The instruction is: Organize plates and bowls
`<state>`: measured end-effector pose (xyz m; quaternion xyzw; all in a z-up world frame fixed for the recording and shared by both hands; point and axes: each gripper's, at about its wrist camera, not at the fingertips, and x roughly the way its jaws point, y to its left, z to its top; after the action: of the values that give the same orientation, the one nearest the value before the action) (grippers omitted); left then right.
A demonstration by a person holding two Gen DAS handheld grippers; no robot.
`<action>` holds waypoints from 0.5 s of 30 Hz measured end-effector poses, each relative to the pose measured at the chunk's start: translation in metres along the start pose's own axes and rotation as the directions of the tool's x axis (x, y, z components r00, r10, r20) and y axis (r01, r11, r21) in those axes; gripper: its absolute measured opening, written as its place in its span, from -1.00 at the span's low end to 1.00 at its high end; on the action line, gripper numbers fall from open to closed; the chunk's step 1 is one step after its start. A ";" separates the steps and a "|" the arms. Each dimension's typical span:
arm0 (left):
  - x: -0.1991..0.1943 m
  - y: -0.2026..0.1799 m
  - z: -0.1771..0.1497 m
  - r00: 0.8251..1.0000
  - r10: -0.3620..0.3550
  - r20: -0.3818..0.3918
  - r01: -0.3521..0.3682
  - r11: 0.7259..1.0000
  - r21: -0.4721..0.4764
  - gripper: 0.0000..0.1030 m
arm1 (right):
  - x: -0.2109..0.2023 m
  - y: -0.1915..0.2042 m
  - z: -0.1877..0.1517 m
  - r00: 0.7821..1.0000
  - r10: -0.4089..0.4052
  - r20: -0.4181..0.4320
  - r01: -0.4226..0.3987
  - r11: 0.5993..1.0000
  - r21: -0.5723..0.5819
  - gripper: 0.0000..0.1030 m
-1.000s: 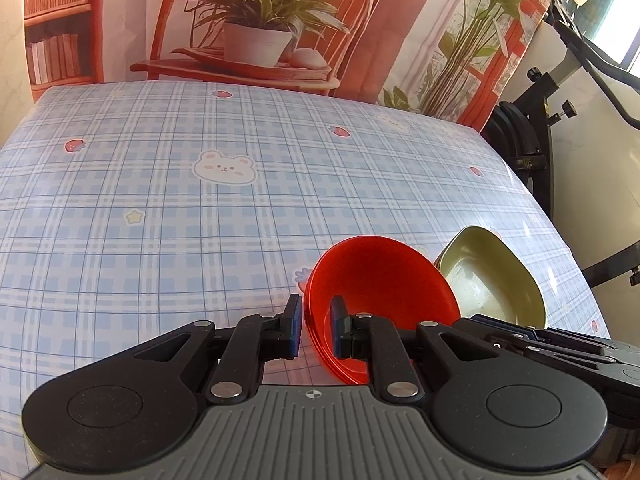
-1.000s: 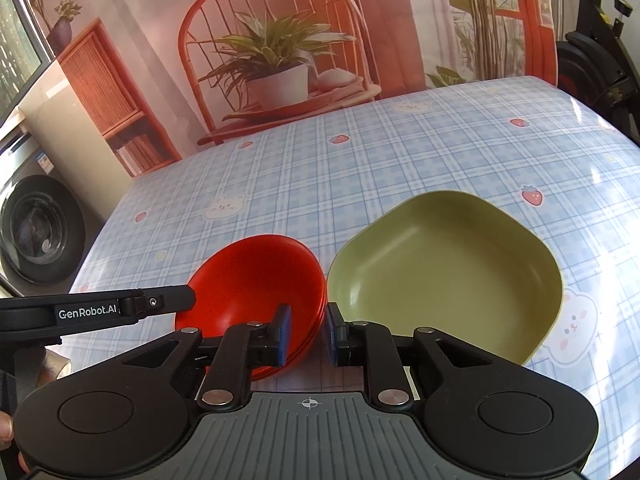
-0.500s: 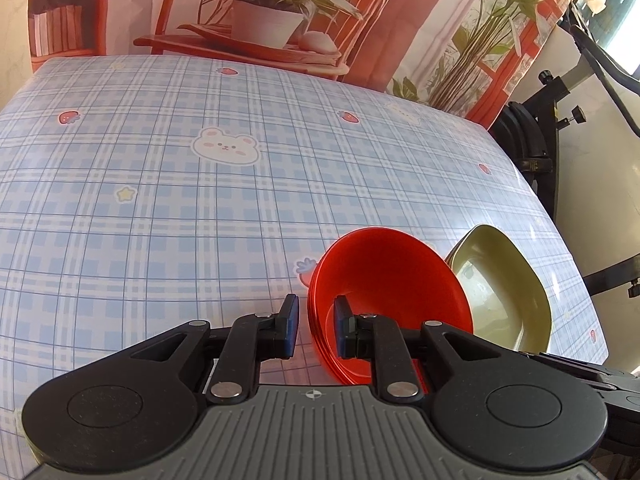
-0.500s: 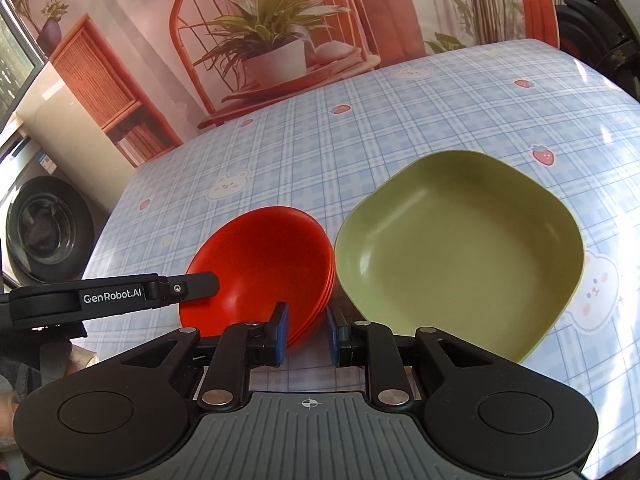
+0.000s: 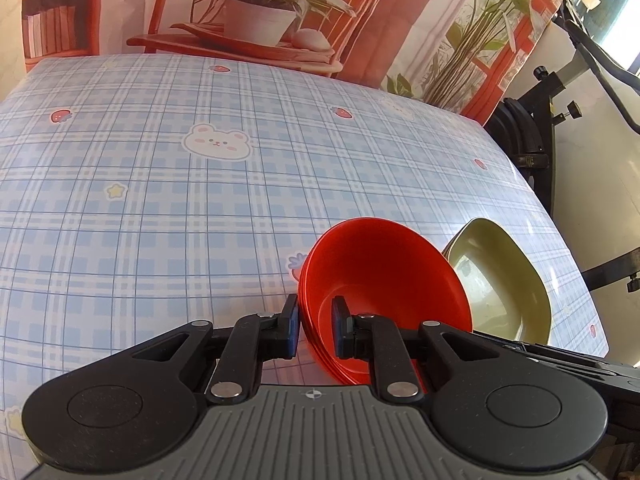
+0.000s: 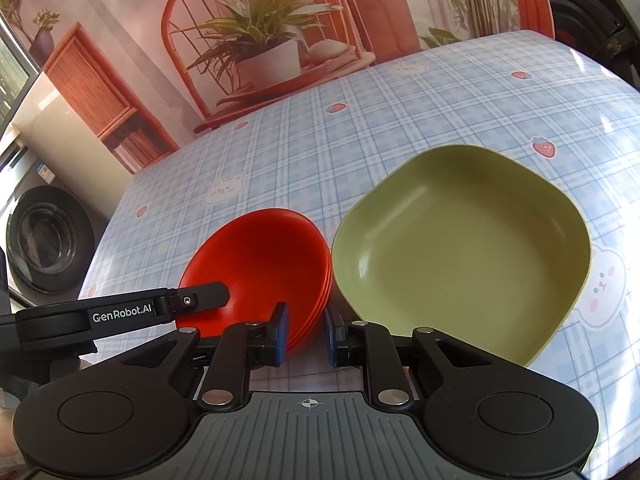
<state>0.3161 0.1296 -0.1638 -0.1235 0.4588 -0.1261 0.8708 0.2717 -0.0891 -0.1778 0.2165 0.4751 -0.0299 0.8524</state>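
**Left tool on red bowl rim, green plate alongside**

Left wrist view, lower centre: my left tool [image 5: 314,330] is clamped on the near rim of the red bowl stack [image 5: 384,280], one pad outside the wall, one inside. The rim edges show several bowls nested together, and the stack looks tilted up toward the lens.

Right wrist view: my right tool [image 6: 305,334] has its jaws closing, narrow gap, nothing clearly between them. It sits at the bottom centre of the frame, between the red stack's near edge and the near corner of the green plate [image 6: 464,264]. The left pad is close to the red rims; I cannot tell whether it touches.

The plate lies flat on the checked surface [image 5: 160,200], right of the bowls, its rim just beside theirs.

Risks, as I judge them:
- A one-sided rim grip on a nested stack: the lower bowls may slip out if I lift.
- The tilted stack could knock the plate's rim.
- Both tools are crowded together near the bottom; they may collide.
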 end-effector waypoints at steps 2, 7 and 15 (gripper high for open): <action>-0.003 -0.001 0.001 1.000 0.000 0.003 0.000 1.000 0.003 -0.66 | -0.002 0.001 0.001 1.000 -0.002 0.007 0.002 1.000 0.000 -0.68; -0.017 -0.006 0.010 0.999 0.010 0.040 -0.011 1.000 0.026 -0.66 | -0.007 0.004 0.005 0.999 0.010 0.032 -0.009 1.000 -0.002 -0.69; -0.034 -0.020 0.018 0.996 -0.002 0.086 -0.002 0.999 0.042 -0.66 | -0.022 0.004 0.013 0.996 0.022 0.087 -0.023 1.000 0.007 -0.71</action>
<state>0.3101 0.1238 -0.1211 -0.1106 0.4181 -0.1303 0.8921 0.2710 -0.0947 -0.1521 0.2238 0.4348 -0.0316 0.8717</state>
